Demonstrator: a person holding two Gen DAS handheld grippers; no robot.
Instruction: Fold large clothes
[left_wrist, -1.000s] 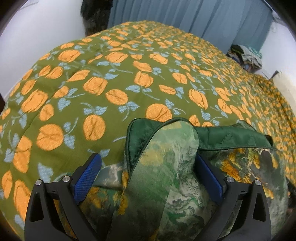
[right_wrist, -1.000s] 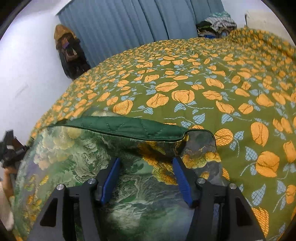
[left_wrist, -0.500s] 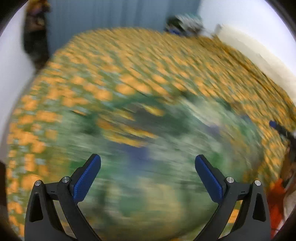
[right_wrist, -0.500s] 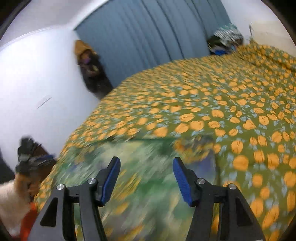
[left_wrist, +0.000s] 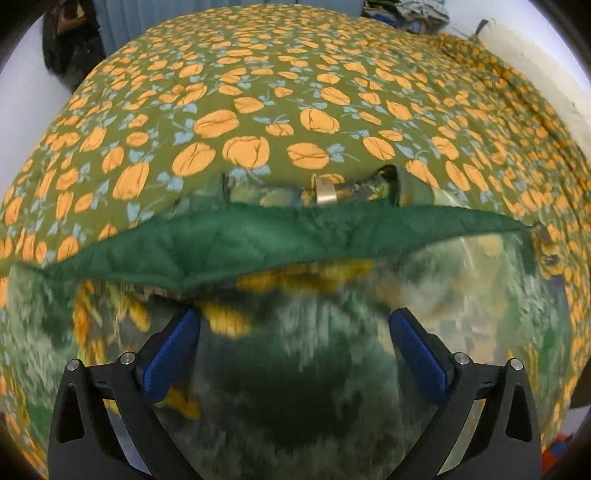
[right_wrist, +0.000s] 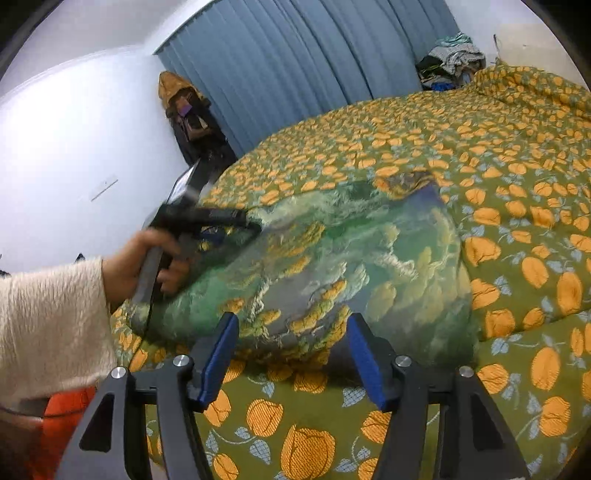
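The folded jacket (right_wrist: 332, 258) lies near the bed's (right_wrist: 517, 184) near edge, long axis left–right, under the wide, empty left gripper (left_wrist: 293, 354); the right gripper (right_wrist: 291, 354), half-open and empty, hangs just short.

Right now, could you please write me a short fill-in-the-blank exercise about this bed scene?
1. The folded garment lies on a bedspread printed with ____ flowers.
2. The garment's turned-over lining is plain dark ____.
3. The pads of the right gripper are ____ in colour.
4. Behind the bed hangs a blue-grey ____.

Missing words: orange; green; blue; curtain
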